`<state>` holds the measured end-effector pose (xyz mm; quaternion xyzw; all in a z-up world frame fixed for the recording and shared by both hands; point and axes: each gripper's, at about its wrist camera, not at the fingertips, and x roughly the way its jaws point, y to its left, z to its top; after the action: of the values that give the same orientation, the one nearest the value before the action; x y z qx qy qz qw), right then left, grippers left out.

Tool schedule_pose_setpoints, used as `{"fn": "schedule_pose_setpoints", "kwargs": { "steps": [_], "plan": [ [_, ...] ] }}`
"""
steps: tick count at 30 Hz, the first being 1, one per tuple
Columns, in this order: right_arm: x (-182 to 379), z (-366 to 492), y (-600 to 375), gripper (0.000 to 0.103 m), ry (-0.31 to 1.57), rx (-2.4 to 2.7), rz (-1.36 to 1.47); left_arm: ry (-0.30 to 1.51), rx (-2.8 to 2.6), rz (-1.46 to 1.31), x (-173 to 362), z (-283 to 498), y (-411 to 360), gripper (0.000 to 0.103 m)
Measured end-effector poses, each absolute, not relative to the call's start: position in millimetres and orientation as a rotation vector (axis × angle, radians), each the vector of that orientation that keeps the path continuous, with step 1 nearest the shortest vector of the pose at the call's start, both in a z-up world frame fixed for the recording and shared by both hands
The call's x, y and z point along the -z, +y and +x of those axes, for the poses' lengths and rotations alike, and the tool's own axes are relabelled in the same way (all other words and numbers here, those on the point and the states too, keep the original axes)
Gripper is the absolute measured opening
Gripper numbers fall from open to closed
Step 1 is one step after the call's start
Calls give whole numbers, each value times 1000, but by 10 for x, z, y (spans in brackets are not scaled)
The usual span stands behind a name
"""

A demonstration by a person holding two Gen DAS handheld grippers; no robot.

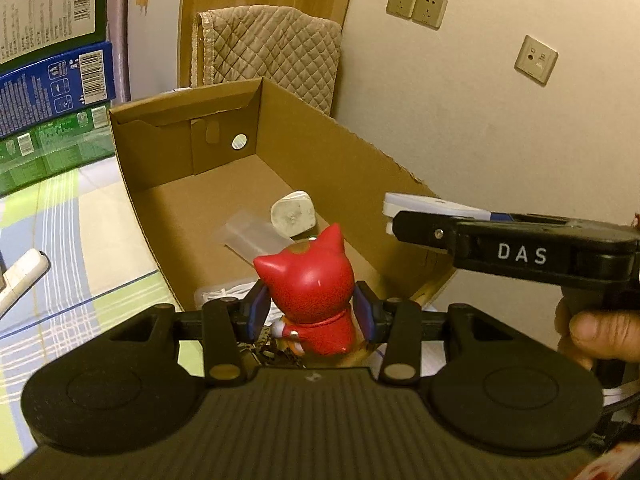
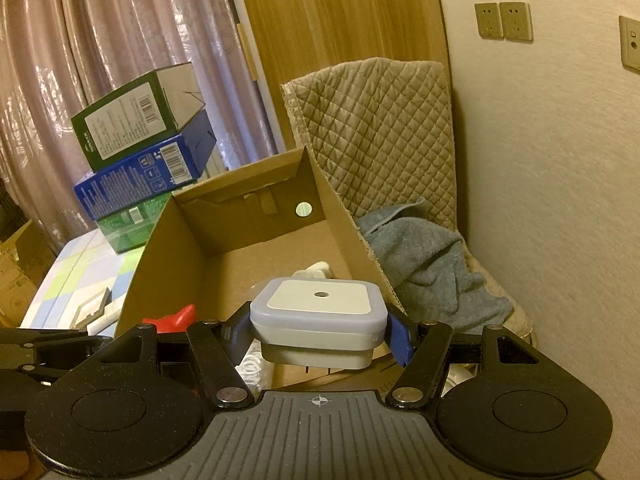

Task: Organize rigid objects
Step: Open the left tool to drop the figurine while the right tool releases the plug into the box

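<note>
My left gripper (image 1: pixel 312 314) is shut on a red cat-eared figurine (image 1: pixel 310 280), held upright over the near end of an open cardboard box (image 1: pixel 208 132). On the box floor lie a white plug adapter (image 1: pixel 293 215) and a clear plastic piece (image 1: pixel 250 236). My right gripper (image 2: pixel 320 334) is shut on a white square plug-in night light (image 2: pixel 318 320), held above the box's (image 2: pixel 256 248) near edge. In the left wrist view the right gripper (image 1: pixel 394 220) comes in from the right with the night light (image 1: pixel 424 203) at its tip, over the box's right wall. The figurine's ear (image 2: pixel 178 316) peeks at the lower left of the right wrist view.
Stacked green and blue cartons (image 2: pixel 148 160) stand behind the box on a checked cloth (image 1: pixel 60 240). A white remote-like object (image 1: pixel 22 276) lies left of the box. A quilted cushion (image 2: pixel 376 136) and a blue towel (image 2: pixel 428 264) lie at the right by the wall.
</note>
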<state>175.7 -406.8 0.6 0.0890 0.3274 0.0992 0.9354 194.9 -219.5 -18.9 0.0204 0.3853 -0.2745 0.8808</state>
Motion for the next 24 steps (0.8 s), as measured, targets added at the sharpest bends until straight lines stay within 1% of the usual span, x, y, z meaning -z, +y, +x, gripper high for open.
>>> {"fn": "schedule_pose_setpoints", "kwargs": {
  "steps": [3, 24],
  "plan": [
    [-7, 1757, -4066, 63, 669, -203, 183, 799, 573, 37, 192, 1940, -2189, 37],
    [14, 1755, -4034, 62, 679, -206, 175, 763, 532, 12, 56, 1874, -1988, 37]
  ]
}}
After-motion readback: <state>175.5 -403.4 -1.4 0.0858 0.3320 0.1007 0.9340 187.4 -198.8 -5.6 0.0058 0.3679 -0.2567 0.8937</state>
